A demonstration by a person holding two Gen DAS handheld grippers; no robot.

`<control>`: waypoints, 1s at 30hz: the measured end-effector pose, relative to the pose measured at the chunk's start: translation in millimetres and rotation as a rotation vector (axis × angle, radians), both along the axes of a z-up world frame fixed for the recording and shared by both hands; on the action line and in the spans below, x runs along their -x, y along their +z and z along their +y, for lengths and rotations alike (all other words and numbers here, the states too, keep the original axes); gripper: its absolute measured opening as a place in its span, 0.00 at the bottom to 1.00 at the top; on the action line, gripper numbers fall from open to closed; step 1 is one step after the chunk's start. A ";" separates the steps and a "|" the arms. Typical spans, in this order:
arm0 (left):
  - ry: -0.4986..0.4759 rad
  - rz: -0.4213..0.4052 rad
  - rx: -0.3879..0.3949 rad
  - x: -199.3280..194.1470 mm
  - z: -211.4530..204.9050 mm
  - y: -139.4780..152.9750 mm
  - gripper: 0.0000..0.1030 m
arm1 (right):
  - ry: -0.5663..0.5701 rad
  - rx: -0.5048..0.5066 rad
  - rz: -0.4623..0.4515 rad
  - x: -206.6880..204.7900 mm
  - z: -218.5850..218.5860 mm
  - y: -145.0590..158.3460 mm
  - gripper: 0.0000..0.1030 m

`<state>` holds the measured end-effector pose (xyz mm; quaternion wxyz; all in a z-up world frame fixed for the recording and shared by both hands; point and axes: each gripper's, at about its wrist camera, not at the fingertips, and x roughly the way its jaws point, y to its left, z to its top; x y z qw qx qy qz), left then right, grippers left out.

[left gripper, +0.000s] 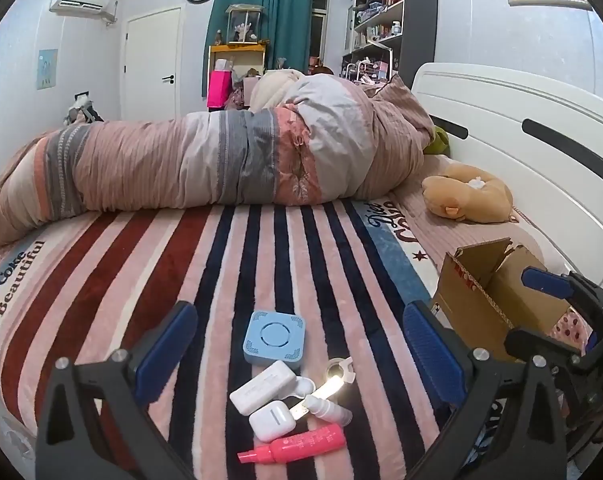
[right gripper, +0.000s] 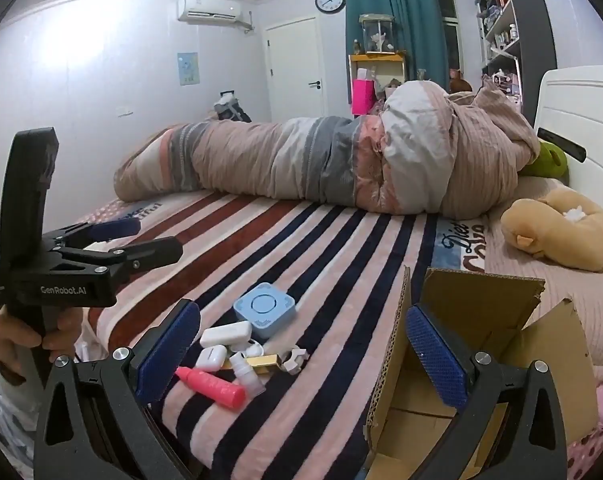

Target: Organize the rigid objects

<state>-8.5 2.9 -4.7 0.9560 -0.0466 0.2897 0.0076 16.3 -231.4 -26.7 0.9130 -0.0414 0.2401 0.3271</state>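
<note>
A pile of small objects lies on the striped blanket: a light-blue square device (left gripper: pixel 274 338) (right gripper: pixel 264 309), a white box (left gripper: pixel 262 386) (right gripper: pixel 226 333), a white earbud case (left gripper: pixel 271 419) (right gripper: pixel 211 357), a pink tube (left gripper: pixel 297 445) (right gripper: pixel 213 387), a small white bottle (left gripper: pixel 328 409) (right gripper: pixel 248 376), a gold bar (right gripper: pixel 263 360) and a white clip (right gripper: pixel 294 359). My left gripper (left gripper: pixel 299 354) is open and empty, above the pile. It also shows in the right wrist view (right gripper: pixel 137 236). My right gripper (right gripper: pixel 301 348) is open and empty, between the pile and an open cardboard box (right gripper: pixel 481 344) (left gripper: pixel 497 300).
A rolled quilt (left gripper: pixel 221 160) lies across the far side of the bed. A tan plush toy (left gripper: pixel 469 196) (right gripper: pixel 561 232) rests by the white headboard (left gripper: pixel 521 128). A green plush toy (right gripper: pixel 547 160) sits behind it. Shelves, a door and a cabinet stand beyond the bed.
</note>
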 end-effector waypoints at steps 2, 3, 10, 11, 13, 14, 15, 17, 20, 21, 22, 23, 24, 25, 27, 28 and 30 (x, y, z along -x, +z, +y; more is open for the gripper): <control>0.002 0.000 -0.003 0.2 0.5 -0.7 1.00 | -0.005 -0.004 0.000 0.1 -0.9 0.8 1.00; 0.004 0.001 -0.004 0.4 0.7 -1.0 1.00 | -0.010 -0.005 -0.002 0.1 -2.1 1.3 1.00; 0.007 0.009 -0.010 -0.4 1.0 -1.5 1.00 | -0.024 -0.011 0.011 -1.4 -10.2 0.8 1.00; 0.007 0.009 -0.009 -0.2 1.5 -1.5 1.00 | -0.025 -0.011 0.014 -1.8 -11.1 0.3 1.00; 0.007 0.009 -0.010 -0.4 1.1 -1.5 1.00 | -0.025 -0.012 0.016 -1.7 -12.2 -0.4 1.00; 0.008 0.009 -0.011 -0.6 0.9 -1.4 1.00 | -0.025 -0.012 0.015 -1.6 -12.2 -0.6 1.00; 0.008 0.009 -0.011 -0.5 0.9 -1.4 1.00 | -0.023 -0.013 0.015 -1.3 -12.7 -0.5 1.00; 0.009 0.009 -0.012 -0.6 1.4 -1.4 1.00 | -0.025 -0.013 0.012 -1.7 -12.5 -0.2 1.00; 0.001 0.010 -0.002 -0.4 1.6 -1.4 1.00 | -0.026 -0.030 0.013 -1.5 -13.9 0.1 1.00; 0.000 0.011 -0.001 -0.1 1.8 -1.5 1.00 | -0.019 -0.037 0.019 -2.1 -14.2 -1.0 1.00; 0.001 0.011 -0.003 0.1 1.7 -1.5 1.00 | -0.016 -0.039 0.022 -2.8 -13.9 -0.4 1.00; 0.001 0.010 -0.003 0.3 2.2 -1.4 1.00 | -0.016 -0.038 0.021 -2.8 -13.7 -0.8 1.00; 0.001 0.009 -0.006 0.4 2.4 -1.3 1.00 | -0.016 -0.034 0.019 -2.5 -13.1 -1.4 1.00; -0.001 0.008 -0.006 1.0 2.5 -1.3 1.00 | -0.016 -0.034 0.019 -3.1 -13.2 -0.8 1.00; -0.003 0.007 -0.004 1.2 2.5 -1.4 1.00 | -0.013 -0.040 0.021 -3.0 -13.2 -0.7 1.00; -0.003 0.006 -0.007 2.0 2.1 -1.1 1.00 | -0.009 -0.046 0.024 -3.1 -13.2 -1.1 1.00; -0.002 0.006 -0.011 2.5 1.7 -0.8 1.00 | -0.007 -0.050 0.024 -2.7 -13.5 -1.5 1.00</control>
